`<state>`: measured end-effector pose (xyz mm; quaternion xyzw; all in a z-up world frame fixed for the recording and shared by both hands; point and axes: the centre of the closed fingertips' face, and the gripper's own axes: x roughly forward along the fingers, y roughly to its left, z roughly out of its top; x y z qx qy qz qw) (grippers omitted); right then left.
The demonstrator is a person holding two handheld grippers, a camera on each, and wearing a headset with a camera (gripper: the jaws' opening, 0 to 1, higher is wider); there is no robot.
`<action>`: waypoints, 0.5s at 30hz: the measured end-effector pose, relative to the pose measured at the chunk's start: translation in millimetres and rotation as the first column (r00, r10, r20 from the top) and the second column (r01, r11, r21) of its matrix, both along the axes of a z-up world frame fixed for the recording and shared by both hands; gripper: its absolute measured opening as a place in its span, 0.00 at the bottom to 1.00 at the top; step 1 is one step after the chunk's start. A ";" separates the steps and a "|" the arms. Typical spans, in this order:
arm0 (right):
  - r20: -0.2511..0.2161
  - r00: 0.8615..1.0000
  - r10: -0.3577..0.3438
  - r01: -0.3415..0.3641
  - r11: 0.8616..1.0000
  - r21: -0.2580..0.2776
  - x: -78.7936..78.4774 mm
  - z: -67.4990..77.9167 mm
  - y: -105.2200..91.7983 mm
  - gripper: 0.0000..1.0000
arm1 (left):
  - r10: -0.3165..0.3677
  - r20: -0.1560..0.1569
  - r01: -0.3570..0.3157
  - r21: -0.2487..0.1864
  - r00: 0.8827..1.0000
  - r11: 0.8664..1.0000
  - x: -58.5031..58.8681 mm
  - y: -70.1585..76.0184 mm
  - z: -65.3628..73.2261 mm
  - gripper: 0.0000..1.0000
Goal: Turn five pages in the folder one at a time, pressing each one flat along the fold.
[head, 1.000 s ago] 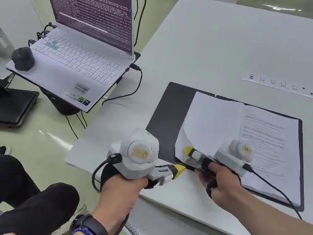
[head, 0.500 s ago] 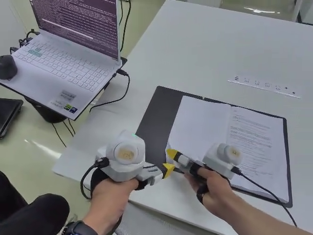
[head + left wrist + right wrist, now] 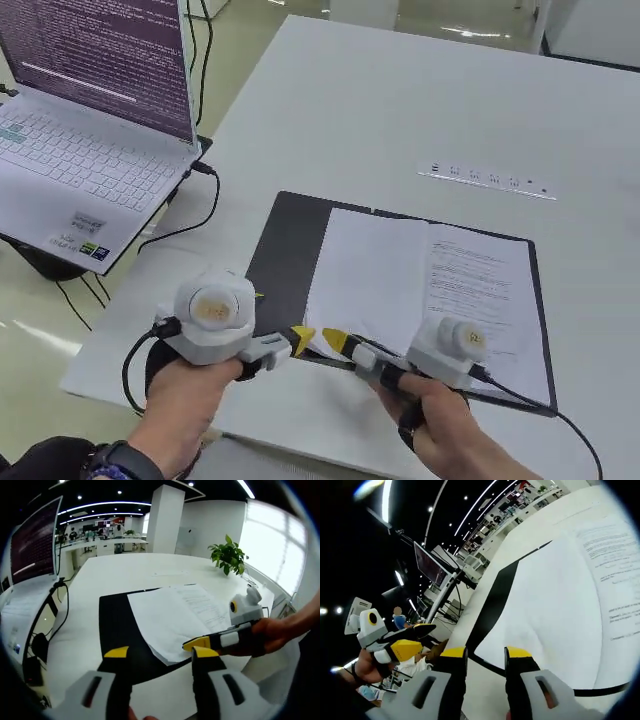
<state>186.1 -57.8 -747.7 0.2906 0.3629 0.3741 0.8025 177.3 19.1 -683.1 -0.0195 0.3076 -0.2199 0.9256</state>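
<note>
Now the thin black folder (image 3: 285,250) is laid open on the smooth white table (image 3: 400,100), its matt cover bare at the left. One plain white paper sheet (image 3: 370,275) is bowed slightly near the fold. The left gripper (image 3: 300,338) is held level at the folder's front edge, jaws wide apart and empty. The right gripper (image 3: 335,340) is pointed at the sheet's lower corner, jaws parted less, with nothing gripped.

We find the folder (image 3: 285,250) lying on the counter (image 3: 400,90), laptop (image 3: 80,150) at ten o'clock, power strip (image 3: 487,182) at one o'clock.
</note>
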 end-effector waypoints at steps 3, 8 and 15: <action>0.026 1.000 -0.015 0.016 0.999 -0.029 2.3 4.4 -17.3 0.27 | -0.020 -0.003 0.020 0.007 1.000 1.000 6.3 -1.7 -2.8 0.44; 0.065 0.996 -0.066 0.069 0.997 -0.046 11.2 14.8 -44.7 0.27 | -0.072 -0.010 0.072 -0.001 0.997 0.997 13.8 -13.0 -7.4 0.35; 0.096 0.989 -0.112 0.119 0.990 -0.072 23.3 25.1 -72.5 0.32 | -0.135 -0.035 0.136 0.034 0.990 0.990 20.2 -27.8 -24.4 0.19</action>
